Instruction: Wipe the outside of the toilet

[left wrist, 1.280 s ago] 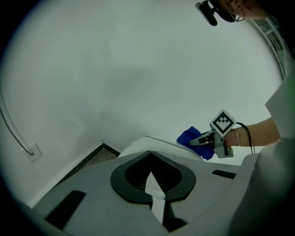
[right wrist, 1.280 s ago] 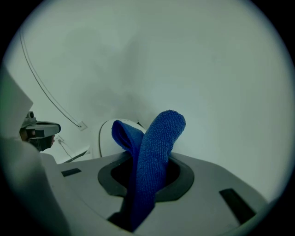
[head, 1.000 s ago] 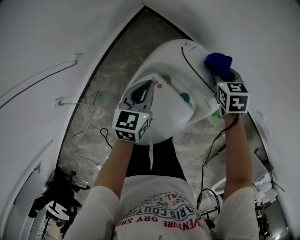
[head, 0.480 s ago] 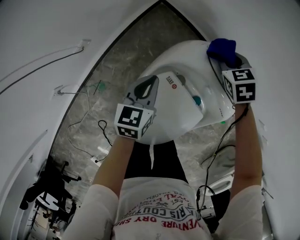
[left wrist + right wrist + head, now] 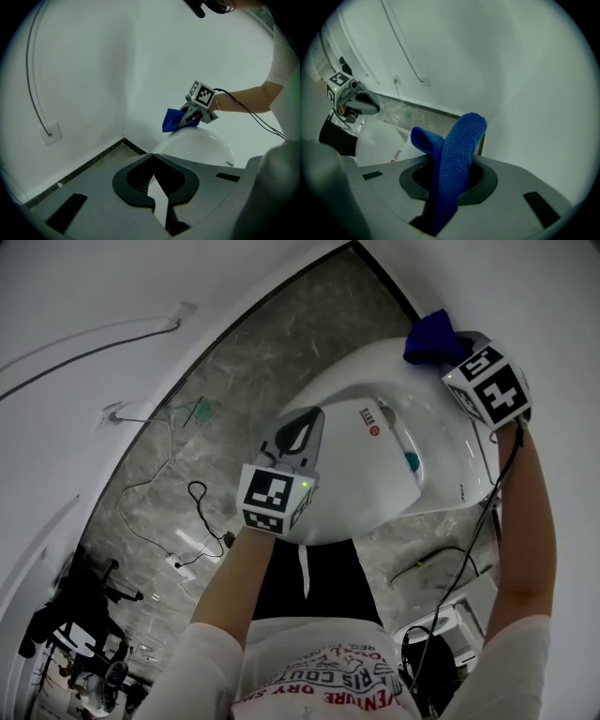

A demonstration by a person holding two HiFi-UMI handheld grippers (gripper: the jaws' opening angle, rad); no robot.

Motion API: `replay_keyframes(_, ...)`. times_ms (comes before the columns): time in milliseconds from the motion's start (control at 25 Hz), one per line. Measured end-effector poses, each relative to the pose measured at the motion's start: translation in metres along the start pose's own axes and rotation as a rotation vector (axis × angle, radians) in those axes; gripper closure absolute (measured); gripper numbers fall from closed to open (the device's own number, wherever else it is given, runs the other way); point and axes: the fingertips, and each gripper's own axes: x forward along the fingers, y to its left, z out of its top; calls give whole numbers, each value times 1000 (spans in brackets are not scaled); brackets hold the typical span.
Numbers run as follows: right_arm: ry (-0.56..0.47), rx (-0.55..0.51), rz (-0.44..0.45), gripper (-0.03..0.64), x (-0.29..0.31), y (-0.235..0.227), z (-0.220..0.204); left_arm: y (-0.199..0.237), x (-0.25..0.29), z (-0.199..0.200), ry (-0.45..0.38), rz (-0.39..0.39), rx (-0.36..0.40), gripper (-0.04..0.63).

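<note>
The white toilet [image 5: 375, 465] fills the middle of the head view, its lid closed, with a red label near the hinge. My right gripper [image 5: 455, 348] is at the toilet's far right end, shut on a folded blue cloth [image 5: 429, 338] that rests against the rounded top by the wall. In the right gripper view the blue cloth [image 5: 457, 154] sticks up between the jaws. My left gripper [image 5: 314, 415] hovers over the toilet's near left side, shut and holding nothing. The left gripper view shows the toilet [image 5: 201, 147], the cloth [image 5: 172, 121] and the right gripper [image 5: 197, 112] beyond.
White walls close in behind and to the left of the toilet, with a conduit and a wall socket [image 5: 49, 133]. Loose cables [image 5: 187, 498] lie on the marble floor at left. Black equipment [image 5: 75, 606] stands at lower left.
My right gripper has carried the blue cloth farther along the toilet's top toward the wall. The left gripper has stayed over the near left side. The head view has swung.
</note>
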Motion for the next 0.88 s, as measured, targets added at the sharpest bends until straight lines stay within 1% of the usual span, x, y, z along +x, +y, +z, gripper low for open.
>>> replay_keyframes(120, 86, -97, 42, 545, 21, 9, 10, 18, -3, -14, -2, 19, -26, 589)
replay_keyframes(360, 212, -204, 119, 545, 64, 22, 23, 55, -13, -44, 12, 59, -52, 589)
replay_keyframes(520, 306, -283, 148, 545, 95, 31, 32, 80, -22, -69, 26, 91, -74, 589)
replay_keyframes(720, 419, -406, 241, 545, 134, 67, 43, 104, -35, -108, 55, 134, -115, 589)
replay_keyframes(880, 485, -461, 295, 545, 163, 91, 47, 115, -47, -130, 61, 156, -137, 589)
